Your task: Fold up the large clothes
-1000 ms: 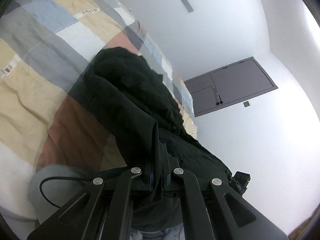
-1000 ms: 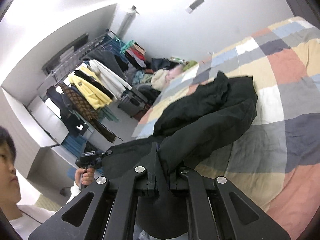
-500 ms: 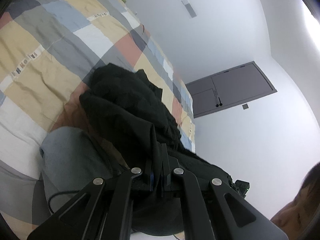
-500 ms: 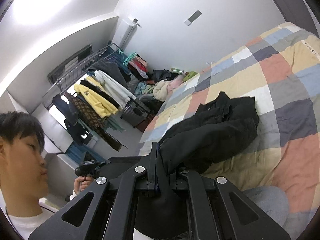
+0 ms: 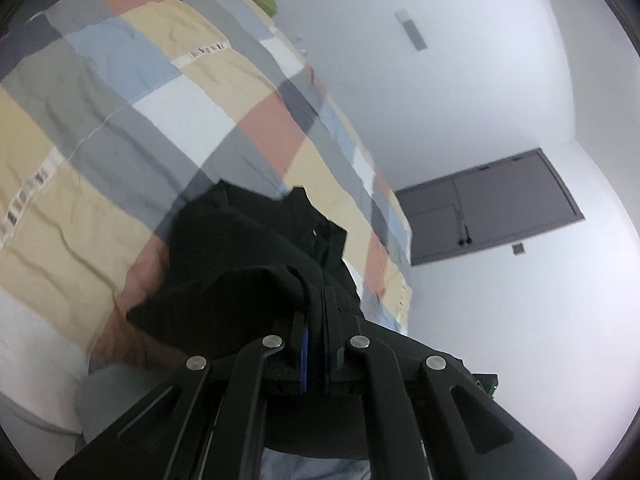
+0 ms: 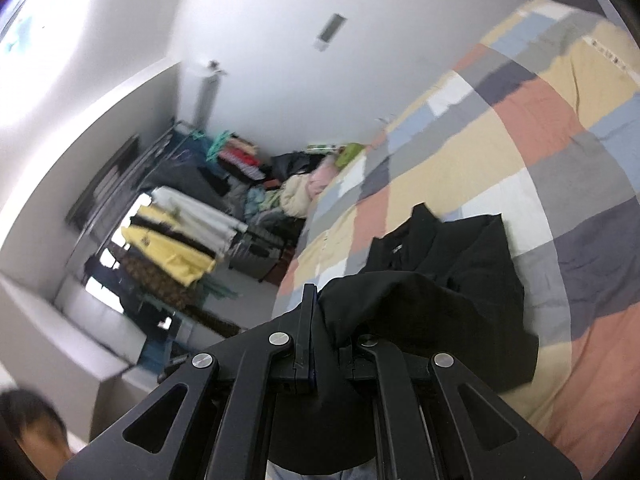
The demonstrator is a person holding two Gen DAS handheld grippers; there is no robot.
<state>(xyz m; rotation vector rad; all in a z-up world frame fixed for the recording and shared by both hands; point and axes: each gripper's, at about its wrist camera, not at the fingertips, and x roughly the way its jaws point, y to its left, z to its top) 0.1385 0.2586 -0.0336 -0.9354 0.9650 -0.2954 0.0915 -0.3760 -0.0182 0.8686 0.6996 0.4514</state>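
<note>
A large black garment (image 5: 248, 256) lies bunched on a bed with a checked cover (image 5: 120, 128). My left gripper (image 5: 316, 300) is shut on one edge of the garment, and the cloth drapes over its fingers. In the right wrist view the same black garment (image 6: 460, 272) lies on the checked cover (image 6: 540, 128). My right gripper (image 6: 328, 312) is shut on another edge of it, with cloth folded over the fingers. Both held edges are lifted above the bed.
A clothes rack (image 6: 172, 220) with hanging garments stands beyond the bed's far end, with a pile of clothes (image 6: 304, 184) beside it. A dark door (image 5: 488, 208) is in the white wall. The person's head (image 6: 36, 440) shows at lower left.
Both grippers have swung forward over the bed with the garment's edges. The held cloth now drapes over the rest of the garment, and the person's face has dropped out of the views.
</note>
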